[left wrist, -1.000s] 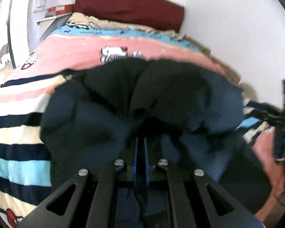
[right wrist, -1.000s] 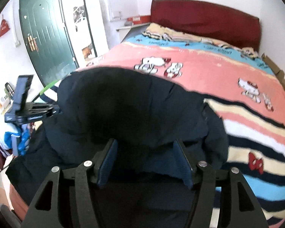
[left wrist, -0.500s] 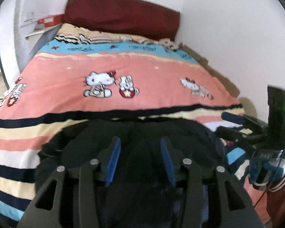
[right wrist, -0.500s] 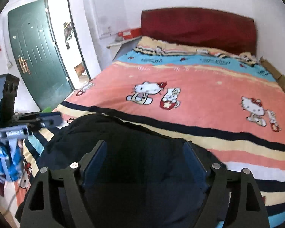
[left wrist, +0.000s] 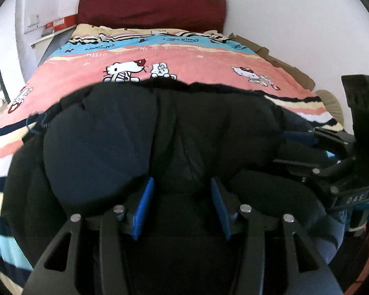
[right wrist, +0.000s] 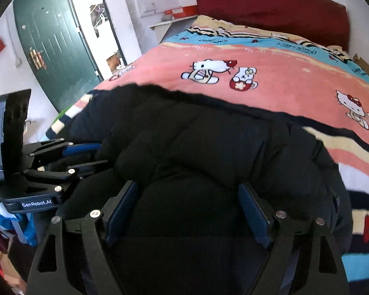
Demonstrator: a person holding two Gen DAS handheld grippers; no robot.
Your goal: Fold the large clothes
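A large dark navy padded jacket (left wrist: 135, 132) lies bunched on the near end of the bed; it also fills the lower right wrist view (right wrist: 209, 147). My left gripper (left wrist: 182, 186) is open, its blue pads on either side of a fold of the jacket, not closed on it. My right gripper (right wrist: 187, 196) is open wide over the jacket. The right gripper shows at the right edge of the left wrist view (left wrist: 307, 142), fingers against the jacket. The left gripper shows at the left of the right wrist view (right wrist: 81, 152), fingers against the jacket's edge.
The bed has a pink, blue and striped cartoon-cat cover (left wrist: 184, 61) and a dark red headboard (left wrist: 150, 7). A white wall (left wrist: 295, 24) runs along the bed's right side. A green door (right wrist: 49, 44) and a shelf (right wrist: 174, 19) stand left of the bed.
A second ago my left gripper was shut on the jacket; it has since opened. Both grippers rose off the jacket, then came back down low against it.
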